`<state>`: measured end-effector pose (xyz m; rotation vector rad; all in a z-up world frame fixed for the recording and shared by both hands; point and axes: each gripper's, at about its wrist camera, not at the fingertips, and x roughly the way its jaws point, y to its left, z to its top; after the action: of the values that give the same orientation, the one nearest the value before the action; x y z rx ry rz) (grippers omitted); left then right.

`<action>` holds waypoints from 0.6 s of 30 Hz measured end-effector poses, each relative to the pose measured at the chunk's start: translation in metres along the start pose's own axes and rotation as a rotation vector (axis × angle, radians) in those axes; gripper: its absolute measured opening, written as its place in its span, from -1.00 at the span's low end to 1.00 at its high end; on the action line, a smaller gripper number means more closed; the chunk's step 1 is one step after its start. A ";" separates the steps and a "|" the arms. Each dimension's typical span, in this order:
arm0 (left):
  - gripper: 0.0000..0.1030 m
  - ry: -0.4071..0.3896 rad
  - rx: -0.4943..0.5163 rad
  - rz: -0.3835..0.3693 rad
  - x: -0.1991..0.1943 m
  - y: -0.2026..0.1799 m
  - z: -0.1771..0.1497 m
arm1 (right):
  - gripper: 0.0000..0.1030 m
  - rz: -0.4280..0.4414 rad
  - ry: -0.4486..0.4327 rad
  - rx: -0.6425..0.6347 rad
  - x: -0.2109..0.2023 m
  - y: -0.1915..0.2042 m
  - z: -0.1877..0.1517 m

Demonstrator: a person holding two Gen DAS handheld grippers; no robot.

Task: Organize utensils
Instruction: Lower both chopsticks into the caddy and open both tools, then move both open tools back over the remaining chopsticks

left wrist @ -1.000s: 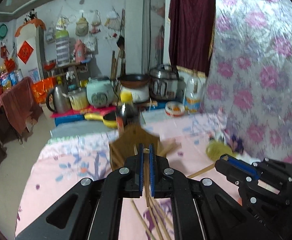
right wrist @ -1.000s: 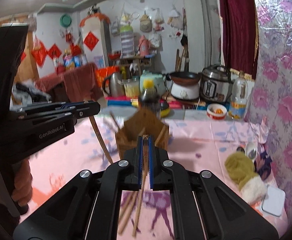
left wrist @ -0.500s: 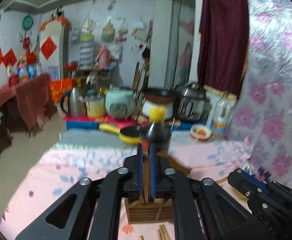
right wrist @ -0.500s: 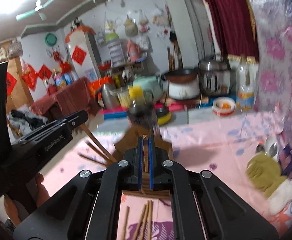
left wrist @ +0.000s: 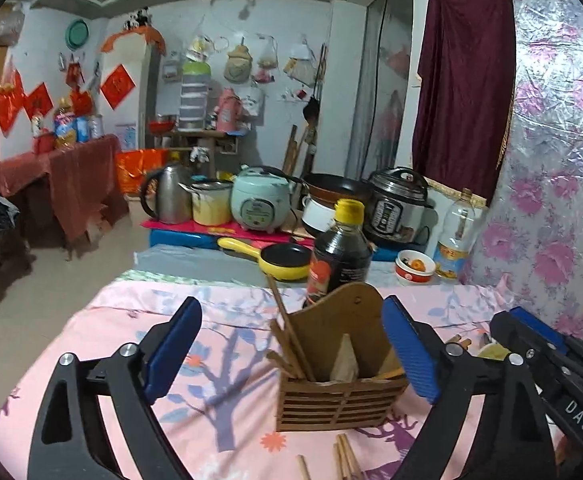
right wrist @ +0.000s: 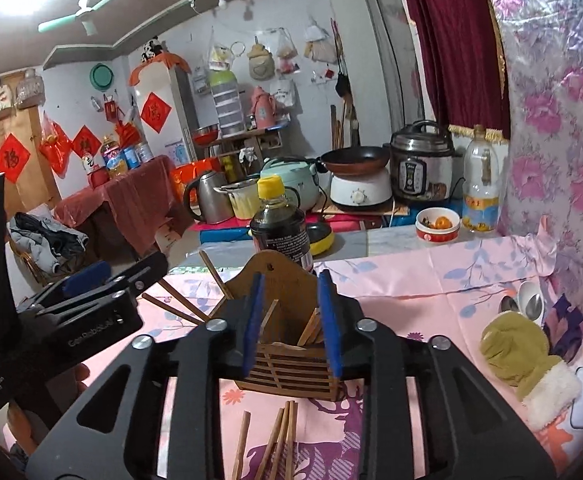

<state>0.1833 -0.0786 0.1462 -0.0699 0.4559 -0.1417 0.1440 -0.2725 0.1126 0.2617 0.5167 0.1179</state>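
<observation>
Left gripper [left wrist: 291, 354]: jaws opening wide, holding nothing. Right gripper [right wrist: 291, 322]: jaws opening, empty. Wooden holder [left wrist: 341, 394], chopsticks [left wrist: 289, 340] inside; loose chopsticks [right wrist: 279, 436] on tablecloth [left wrist: 111, 344].

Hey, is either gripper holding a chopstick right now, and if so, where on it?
Neither. The left gripper and right gripper are both opening with nothing pinched; chopsticks stand in the wooden holder.

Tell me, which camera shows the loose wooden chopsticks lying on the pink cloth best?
The right wrist view: several loose wooden chopsticks lie in plain sight in front of the slatted wooden holder. The left wrist view shows only their tips at the bottom edge.
</observation>
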 end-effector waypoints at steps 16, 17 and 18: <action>0.89 0.054 0.045 0.118 -0.035 0.020 -0.063 | 0.50 -0.046 0.000 0.047 -0.040 -0.007 -0.017; 0.89 0.074 0.041 0.120 -0.036 0.025 -0.073 | 0.51 -0.041 0.009 0.040 -0.041 -0.006 -0.022; 0.89 0.090 0.035 0.119 -0.037 0.028 -0.079 | 0.58 -0.034 0.012 0.022 -0.046 -0.005 -0.036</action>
<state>0.1190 -0.0486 0.0884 -0.0022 0.5457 -0.0361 0.0860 -0.2773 0.1028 0.2735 0.5339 0.0807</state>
